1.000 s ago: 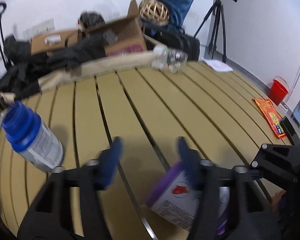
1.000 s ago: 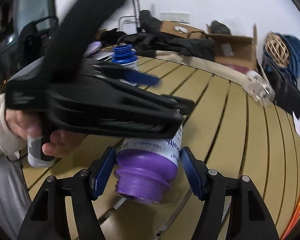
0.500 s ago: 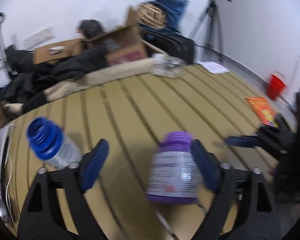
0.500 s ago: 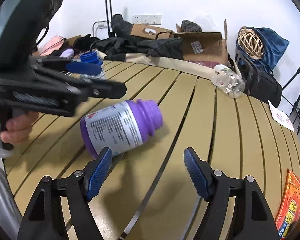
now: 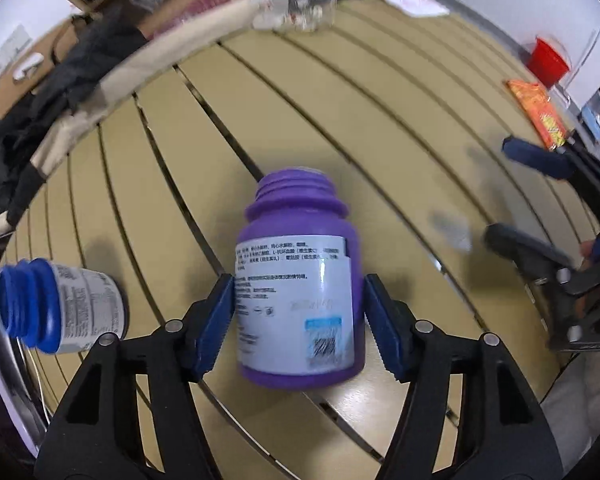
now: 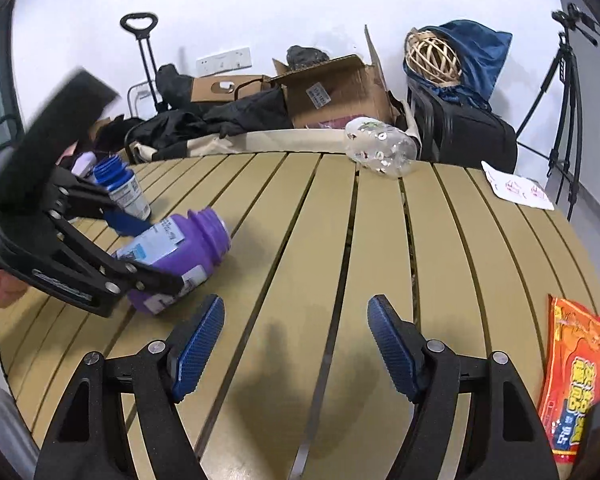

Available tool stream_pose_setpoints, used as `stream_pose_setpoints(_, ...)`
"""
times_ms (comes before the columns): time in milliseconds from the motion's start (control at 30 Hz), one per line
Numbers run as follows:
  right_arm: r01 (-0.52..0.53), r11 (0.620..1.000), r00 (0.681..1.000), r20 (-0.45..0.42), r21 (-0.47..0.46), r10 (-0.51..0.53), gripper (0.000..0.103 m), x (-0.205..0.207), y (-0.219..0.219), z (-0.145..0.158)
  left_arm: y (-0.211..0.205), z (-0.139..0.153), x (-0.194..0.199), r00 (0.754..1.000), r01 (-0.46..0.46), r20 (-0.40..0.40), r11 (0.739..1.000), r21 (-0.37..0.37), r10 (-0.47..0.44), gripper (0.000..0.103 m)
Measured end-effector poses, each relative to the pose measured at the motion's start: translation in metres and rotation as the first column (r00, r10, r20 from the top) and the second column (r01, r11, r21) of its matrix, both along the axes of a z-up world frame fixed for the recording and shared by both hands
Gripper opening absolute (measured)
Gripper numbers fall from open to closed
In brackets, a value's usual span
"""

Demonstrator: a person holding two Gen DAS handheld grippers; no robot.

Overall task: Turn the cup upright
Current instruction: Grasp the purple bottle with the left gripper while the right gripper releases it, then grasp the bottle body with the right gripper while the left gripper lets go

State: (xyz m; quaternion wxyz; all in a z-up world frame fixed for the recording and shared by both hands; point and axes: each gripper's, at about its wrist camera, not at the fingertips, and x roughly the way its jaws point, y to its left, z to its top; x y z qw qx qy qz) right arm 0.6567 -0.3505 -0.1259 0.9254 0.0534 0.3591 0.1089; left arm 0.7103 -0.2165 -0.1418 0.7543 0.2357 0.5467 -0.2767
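Observation:
A purple bottle [image 5: 300, 284] with a white label and no lid lies on its side on the slatted table, its open neck pointing away from me. My left gripper [image 5: 298, 328] straddles its body with a blue pad on each side; the pads look apart from the bottle by a small gap. The bottle also shows in the right wrist view [image 6: 180, 252], with the left gripper [image 6: 140, 248] around it. My right gripper [image 6: 296, 348] is open and empty over the table, to the right of the bottle.
A blue-necked white bottle [image 5: 56, 308] stands at the left, also seen in the right wrist view [image 6: 122, 188]. A clear bottle [image 6: 380, 152] lies at the table's far edge. An orange packet [image 6: 576, 380] lies at the right. Boxes, bags and a tripod stand behind.
My right gripper has let go of the purple bottle and drawn back to the right. My left gripper has moved in so that its pads flank the bottle lying on its side.

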Motion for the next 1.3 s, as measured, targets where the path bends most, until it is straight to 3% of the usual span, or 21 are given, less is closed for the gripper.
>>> stream_pose_setpoints(100,0.024,0.998,0.999,-0.032,0.059,-0.022,0.079,0.01,-0.008,0.002,-0.009,0.009,-0.002,0.991,0.07,0.109,0.997,0.023,-0.073,0.059)
stream_pose_setpoints(167,0.01,0.989,1.0,-0.009,0.144,-0.008,0.079,0.015,-0.016,0.015,-0.017,0.029,-0.004,0.968,0.147,0.207,0.989,0.002,-0.144,0.059)
stream_pose_setpoints(200,-0.013,0.973,1.0,0.023,0.23,0.008,0.079,0.02,-0.023,0.027,-0.02,0.039,-0.003,0.952,0.191,0.247,0.981,-0.022,-0.18,0.059)
stream_pose_setpoints(233,-0.028,0.956,0.999,0.051,0.291,0.014,0.079,0.023,-0.028,0.035,-0.021,0.05,-0.004,0.932,0.248,0.288,0.967,-0.062,-0.22,0.059)
stream_pose_setpoints(300,-0.094,0.896,0.992,0.119,0.435,0.046,0.08,0.035,-0.04,0.052,-0.023,0.072,-0.005,0.88,0.384,0.361,0.911,-0.154,-0.31,0.059)
stream_pose_setpoints(400,-0.114,0.845,0.992,0.113,0.522,0.064,0.08,0.066,-0.045,0.069,-0.033,0.088,0.002,0.818,0.495,0.424,0.852,-0.173,-0.389,0.059)
stream_pose_setpoints(500,-0.102,0.752,0.994,0.092,0.652,0.054,0.083,0.086,-0.055,0.068,-0.041,0.099,0.005,0.763,0.57,0.478,0.802,-0.181,-0.434,0.059)
stream_pose_setpoints(533,-0.088,0.717,0.995,0.089,0.691,0.036,0.08,0.09,-0.06,0.066,-0.043,0.102,0.008,0.749,0.593,0.49,0.782,-0.192,-0.447,0.059)
stream_pose_setpoints(567,-0.078,0.705,0.996,0.092,0.705,0.018,0.068,0.094,-0.064,0.065,-0.043,0.105,0.008,0.737,0.609,0.501,0.767,-0.201,-0.454,0.059)
stream_pose_setpoints(600,-0.076,0.701,0.995,0.1,0.709,0.008,0.068,0.097,-0.066,0.065,-0.045,0.105,0.012,0.728,0.62,0.51,0.758,-0.203,-0.458,0.059)
stream_pose_setpoints(700,-0.071,0.717,0.994,0.107,0.693,-0.006,0.068,0.104,-0.067,0.066,-0.046,0.104,0.018,0.706,0.655,0.507,0.728,-0.201,-0.496,0.059)
stream_pose_setpoints(733,-0.065,0.722,0.994,0.107,0.689,-0.012,0.068,0.104,-0.067,0.067,-0.046,0.101,0.026,0.712,0.664,0.476,0.714,-0.221,-0.515,0.064)
stream_pose_setpoints(767,-0.052,0.74,0.994,0.109,0.67,-0.029,0.068,0.104,-0.065,0.068,-0.05,0.098,0.027,0.724,0.667,0.439,0.704,-0.245,-0.533,0.075)
stream_pose_setpoints(833,-0.021,0.803,0.989,0.132,0.595,-0.073,0.068,0.099,-0.062,0.072,-0.05,0.091,0.04,0.742,0.657,0.413,0.693,-0.296,-0.527,0.082)
stream_pose_setpoints(933,0.031,0.853,0.978,0.16,0.521,-0.133,0.068,0.092,-0.059,0.075,-0.048,0.078,0.055,0.732,0.676,0.389,0.669,-0.309,-0.56,0.085)
stream_pose_setpoints(1000,0.049,0.878,0.975,0.168,0.477,-0.145,0.068,0.088,-0.057,0.079,-0.048,0.07,0.067,0.748,0.662,0.343,0.673,-0.331,-0.567,0.087)
stream_pose_setpoints(1100,0.051,0.895,0.973,0.18,0.444,-0.145,0.068,0.087,-0.054,0.082,-0.04,0.068,0.067,0.75,0.66,0.375,0.656,-0.368,-0.544,0.094)
stream_pose_setpoints(1300,0.053,0.916,0.974,0.179,0.399,-0.135,0.068,0.092,-0.046,0.081,-0.028,0.064,0.061,0.764,0.638,0.45,0.646,-0.418,-0.463,0.095)
